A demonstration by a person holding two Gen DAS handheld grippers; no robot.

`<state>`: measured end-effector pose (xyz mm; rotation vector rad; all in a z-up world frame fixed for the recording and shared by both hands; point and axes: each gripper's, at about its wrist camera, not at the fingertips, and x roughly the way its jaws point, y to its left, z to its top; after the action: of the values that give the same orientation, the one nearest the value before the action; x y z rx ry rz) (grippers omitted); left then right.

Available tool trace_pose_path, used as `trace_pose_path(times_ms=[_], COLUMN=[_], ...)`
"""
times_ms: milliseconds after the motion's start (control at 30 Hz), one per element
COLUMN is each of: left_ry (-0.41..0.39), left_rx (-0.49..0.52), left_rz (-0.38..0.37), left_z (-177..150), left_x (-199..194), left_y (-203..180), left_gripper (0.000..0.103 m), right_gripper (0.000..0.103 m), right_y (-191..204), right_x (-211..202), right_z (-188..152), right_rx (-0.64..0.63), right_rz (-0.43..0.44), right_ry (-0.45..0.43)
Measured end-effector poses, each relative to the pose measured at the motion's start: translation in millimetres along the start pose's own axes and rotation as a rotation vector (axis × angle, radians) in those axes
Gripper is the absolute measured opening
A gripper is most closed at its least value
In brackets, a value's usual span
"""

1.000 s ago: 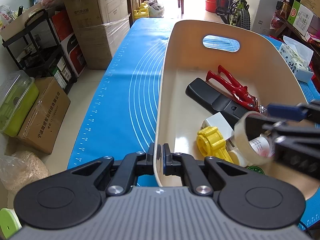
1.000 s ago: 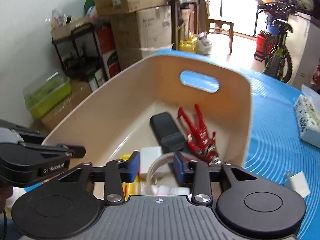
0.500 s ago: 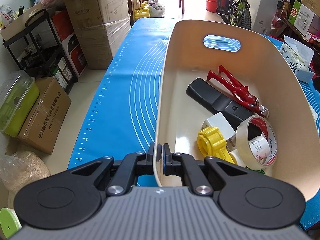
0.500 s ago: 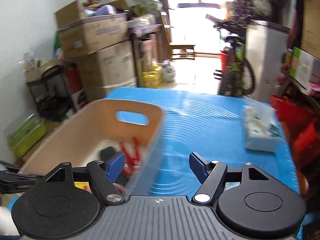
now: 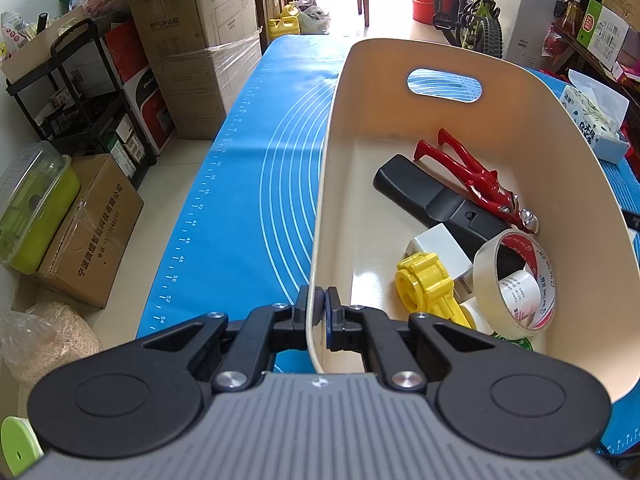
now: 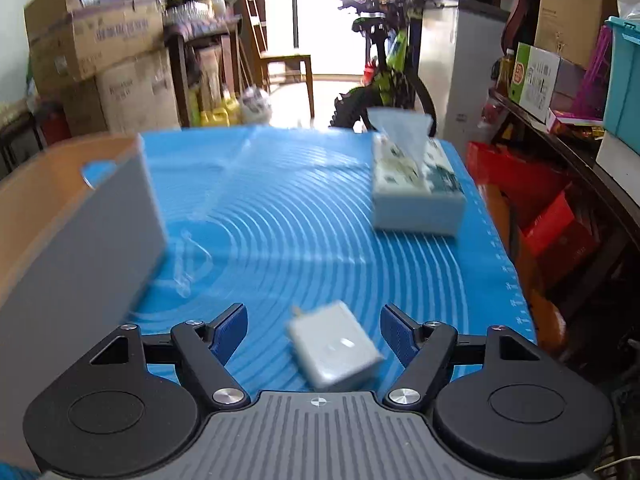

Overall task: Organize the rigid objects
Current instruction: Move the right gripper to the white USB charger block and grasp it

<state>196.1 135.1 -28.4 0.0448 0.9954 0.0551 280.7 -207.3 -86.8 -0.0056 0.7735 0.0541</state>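
Right wrist view showed my right claw (image 6: 314,338) spread wide and empty over a white charger (image 6: 334,346) lying on the bench (image 6: 304,220), a light, stiff, smooth block best pinched across its flat sides, while my left claw (image 5: 321,312) clamped the bin's rim (image 5: 320,208).

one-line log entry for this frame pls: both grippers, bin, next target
left gripper: shut on bin rim | right gripper: open, jaws just opening, empty, over white charger on mat | tape roll: in bin
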Motion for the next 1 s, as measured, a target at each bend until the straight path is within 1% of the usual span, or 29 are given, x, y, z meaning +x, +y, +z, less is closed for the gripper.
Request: trace_pose_path(times_ms=[200,400,467,567,600,633,700,767,1000], left_ry=[-0.001,-0.001,-0.001,-0.001,-0.001,-0.001,-0.001,0.000,0.000], left_rx=[0.002,0.004,0.005,0.007,0.008,0.008,0.006,0.007,0.004], left_rz=[0.005,0.010,0.009,0.010,0.011,0.011,0.010,0.011,0.009], left_z=[0.0,-0.5,-0.5,-0.1,0.0,0.2,0.0,0.1,0.5], left_x=[0.3,-0.5,-0.5,-0.6,-0.8,-0.8,-0.9,-0.7,-0.7], left_y=[0.7,-1.3,-1.6,-1.9,-2.0,-1.9,-1.9,-2.0,-1.7], left_gripper=[0.008,0.008,0.008,0.008,0.008,0.008,0.008,0.008,0.008], right_gripper=[0.078,0.078,0.078,0.077,0.072,0.068,0.057,0.054,0.051], right_y=[-5.8,2.8,5.1,2.8,2.5,3.2,6.7,11.6,22.9], right_x=[13.2,23.4,25.4,27.3,26.9,26.0,24.5,23.3,15.3], right_z=[-13.5,-16.5,-16.4,-13.4,-12.8,-12.8,-13.5,-14.1,-16.3], right_rx=[-0.048,-0.103,-0.124,-0.115,-0.113,-0.113,-0.115,-0.115,-0.137], right_rz=[-0.007,-0.005,-0.008,0.006,0.020,0.031,0.032,0.020,-0.016], right_ry=[0.049,0.061,0.049,0.055,0.058,0.060,0.054,0.053,0.035])
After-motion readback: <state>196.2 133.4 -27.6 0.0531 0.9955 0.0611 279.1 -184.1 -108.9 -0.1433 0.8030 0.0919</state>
